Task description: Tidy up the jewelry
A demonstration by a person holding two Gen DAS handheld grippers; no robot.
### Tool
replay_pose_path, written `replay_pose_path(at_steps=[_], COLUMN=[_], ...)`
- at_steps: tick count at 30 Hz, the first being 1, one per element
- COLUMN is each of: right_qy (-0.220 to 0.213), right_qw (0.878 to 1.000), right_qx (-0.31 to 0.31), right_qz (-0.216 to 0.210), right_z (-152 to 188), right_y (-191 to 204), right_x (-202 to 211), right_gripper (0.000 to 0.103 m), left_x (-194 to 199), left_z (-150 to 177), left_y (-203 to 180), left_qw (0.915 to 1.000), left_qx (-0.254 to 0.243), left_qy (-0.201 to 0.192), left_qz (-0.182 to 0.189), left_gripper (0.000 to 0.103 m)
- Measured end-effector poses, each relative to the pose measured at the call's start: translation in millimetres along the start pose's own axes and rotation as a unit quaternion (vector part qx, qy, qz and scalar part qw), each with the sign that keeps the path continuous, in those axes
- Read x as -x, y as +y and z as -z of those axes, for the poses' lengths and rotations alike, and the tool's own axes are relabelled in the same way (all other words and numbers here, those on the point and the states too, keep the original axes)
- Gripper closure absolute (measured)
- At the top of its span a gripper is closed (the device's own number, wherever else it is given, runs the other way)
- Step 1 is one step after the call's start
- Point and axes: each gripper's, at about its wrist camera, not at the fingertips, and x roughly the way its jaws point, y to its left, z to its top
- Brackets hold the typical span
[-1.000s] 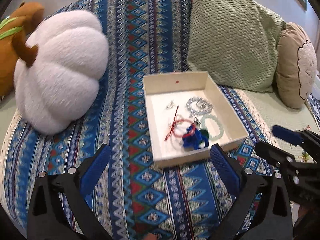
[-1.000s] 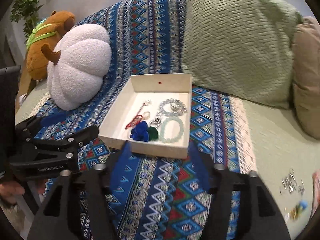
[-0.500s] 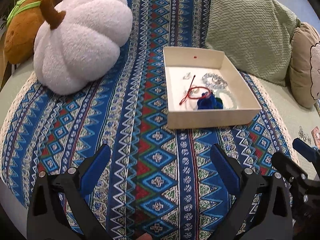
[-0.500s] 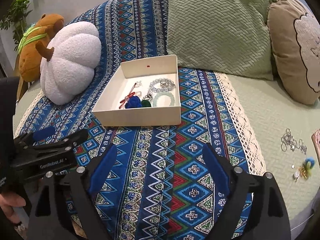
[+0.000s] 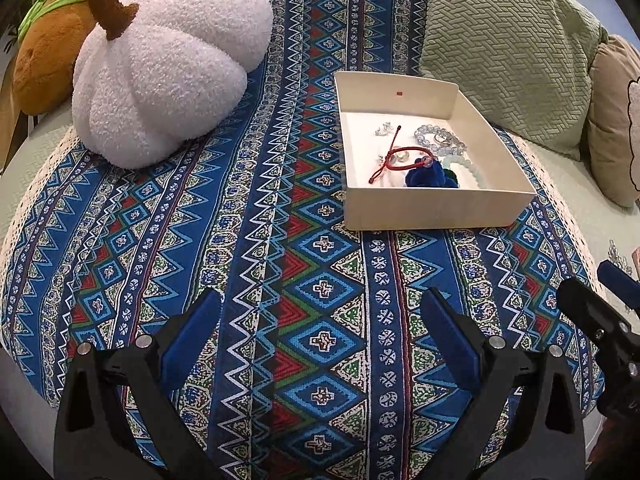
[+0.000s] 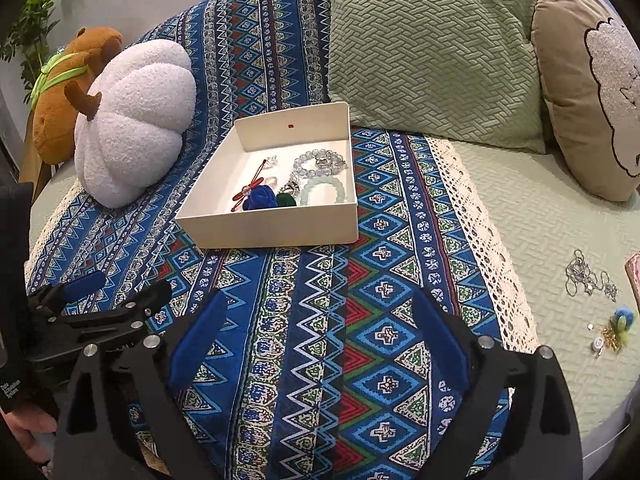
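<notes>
Left gripper point(image 5: 320, 332), right gripper point(image 6: 320, 328): jaws apart over woven blanket point(image 6: 320, 360). Cardboard tray point(image 6: 280, 236) mid-frame; chain, possibly necklace point(image 6: 590, 276), right edge.

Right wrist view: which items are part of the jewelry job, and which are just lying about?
Job: white tray holding bracelets; loose silver chain; small blue-and-gold charm, both on the green cover.

Lying about: white pumpkin cushion; brown plush; green pillow; beige pillow.
</notes>
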Motion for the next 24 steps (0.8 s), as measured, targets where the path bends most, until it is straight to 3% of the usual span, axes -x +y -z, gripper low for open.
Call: replay_pose_path(at_steps=[24], right_qy=[0.010], right_qw=[1.000], right_qx=[0.005], right_qz=[0.000], right_z=[6.3], right_y=[-4.1], right_x=[-9.8], right_gripper=[0.011], left_x=[-3.0], left_z=[2.1], left_y=[-0.5], left_qw=[1.0000], left_qx=[-0.001], left_qy=[0.001], left_qz=[0.008], left_gripper=[0.006])
